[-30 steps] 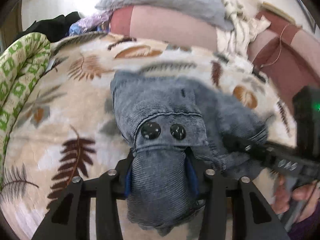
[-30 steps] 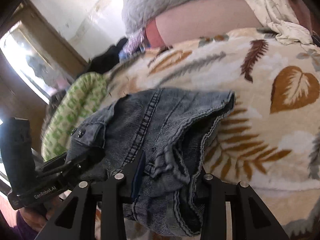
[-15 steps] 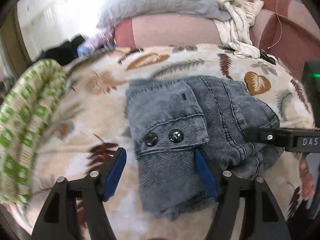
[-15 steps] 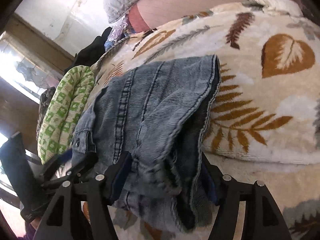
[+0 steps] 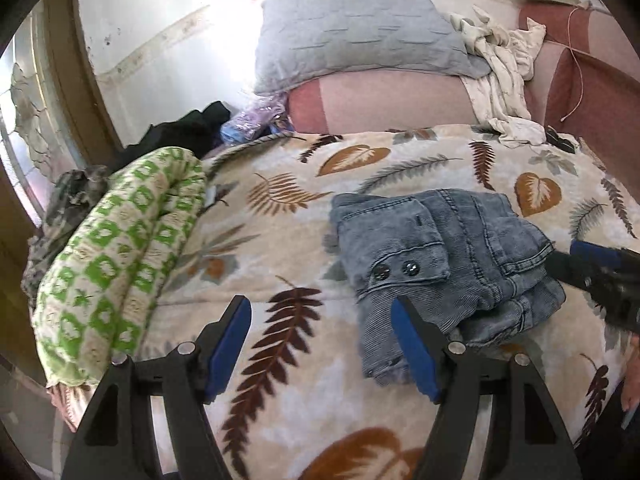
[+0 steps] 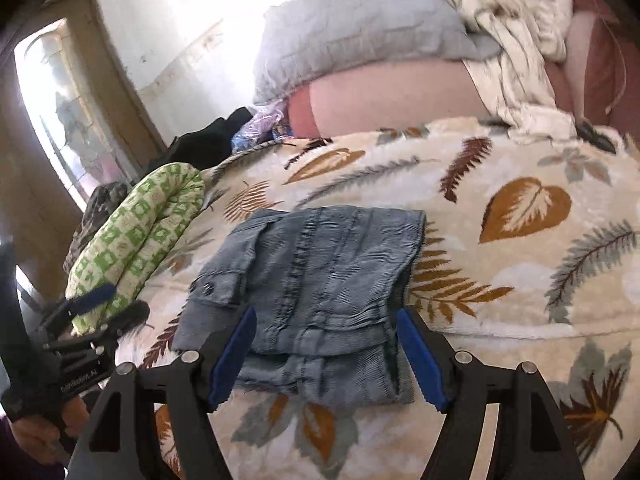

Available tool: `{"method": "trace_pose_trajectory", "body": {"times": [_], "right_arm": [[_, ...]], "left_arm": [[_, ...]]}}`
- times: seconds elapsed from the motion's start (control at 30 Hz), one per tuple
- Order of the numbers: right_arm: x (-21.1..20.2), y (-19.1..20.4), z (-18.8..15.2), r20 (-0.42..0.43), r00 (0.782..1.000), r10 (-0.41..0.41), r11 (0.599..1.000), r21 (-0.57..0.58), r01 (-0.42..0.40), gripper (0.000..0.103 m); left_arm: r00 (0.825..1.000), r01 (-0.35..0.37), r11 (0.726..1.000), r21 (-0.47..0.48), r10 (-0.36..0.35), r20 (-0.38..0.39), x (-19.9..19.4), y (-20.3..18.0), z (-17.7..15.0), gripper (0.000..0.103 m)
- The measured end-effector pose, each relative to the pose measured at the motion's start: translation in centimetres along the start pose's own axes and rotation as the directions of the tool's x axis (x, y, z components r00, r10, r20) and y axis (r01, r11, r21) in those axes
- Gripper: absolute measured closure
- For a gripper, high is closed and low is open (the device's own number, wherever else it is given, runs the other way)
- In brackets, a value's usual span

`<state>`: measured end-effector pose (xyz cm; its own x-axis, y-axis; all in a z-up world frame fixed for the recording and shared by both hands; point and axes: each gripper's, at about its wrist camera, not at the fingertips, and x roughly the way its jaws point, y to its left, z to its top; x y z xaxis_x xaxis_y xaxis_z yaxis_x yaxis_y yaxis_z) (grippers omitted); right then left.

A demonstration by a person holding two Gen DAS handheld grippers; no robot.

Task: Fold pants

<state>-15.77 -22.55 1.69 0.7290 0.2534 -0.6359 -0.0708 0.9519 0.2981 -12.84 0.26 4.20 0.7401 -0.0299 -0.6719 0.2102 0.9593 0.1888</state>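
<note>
The pants (image 5: 444, 256) are found lying in a compact folded bundle on the leaf-print blanket (image 5: 280, 216), toward the near edge of the bed and well apart from the green patterned roll (image 5: 120, 248) at the side. The left gripper (image 5: 320, 344) is held wide apart with nothing between its blue pads (image 5: 230, 344); one pad overlaps the bundle's near corner in that view, though contact cannot be confirmed. The right gripper (image 6: 326, 356) is likewise spread wide and empty, its jaws standing to either side of the bundle's near edge.

The garment is judged to be faded blue denim with a fine ribbed weave — soft enough to drape, yet thick where layers stack. A buttoned pocket flap (image 5: 408, 256) with two dark buttons lies on top, and a stitched seam (image 6: 300, 256) runs across the upper layer. The near edge is uneven, with loose layers protruding below the fold. Moderate weight and good friction are expected; slipping is unlikely, but the layers may shear apart if only the top one is taken.

Any further hold is best taken across the full stacked thickness at the near corners, clear of the buttons.

The blanket is plush and yielding, so the bundle would sink slightly under pressure. A grey quilted pillow (image 5: 356, 36) is noted at the head of the bed.
</note>
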Motion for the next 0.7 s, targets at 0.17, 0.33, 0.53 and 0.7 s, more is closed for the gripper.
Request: {"method": "trace_pose_trajectory", "body": {"times": [0.17,0.33,0.53,0.7], "right_arm": [[-0.8,2.5,-1.4,0.007,1.000,0.009,0.999,-0.032,-0.008,0.027],[-1.0,4.5,-2.5,0.010,1.000,-0.013,0.995,-0.095,0.014,0.027],[-0.7,5.5,-2.9,0.019,0.999,-0.038,0.993,-0.113,0.040,0.027],[-0.1,5.9,-3.1,0.006,0.999,-0.041,0.992,-0.121,0.042,0.027]], "left_arm": [[1.000,-0.026,1.000,-0.012,0.027,0.016,-1.2,0.9,-0.4,0.030],[0.999,-0.040,0.999,-0.035,0.041,0.027,-1.6,2.0,-0.6,0.029],[0.998,-0.051,0.998,-0.046,0.053,0.025,-1.2,2.6,-0.9,0.029],[0.998,-0.058,0.997,-0.056,0.058,0.011,-0.7,2.9,-1.3,0.029]]}}
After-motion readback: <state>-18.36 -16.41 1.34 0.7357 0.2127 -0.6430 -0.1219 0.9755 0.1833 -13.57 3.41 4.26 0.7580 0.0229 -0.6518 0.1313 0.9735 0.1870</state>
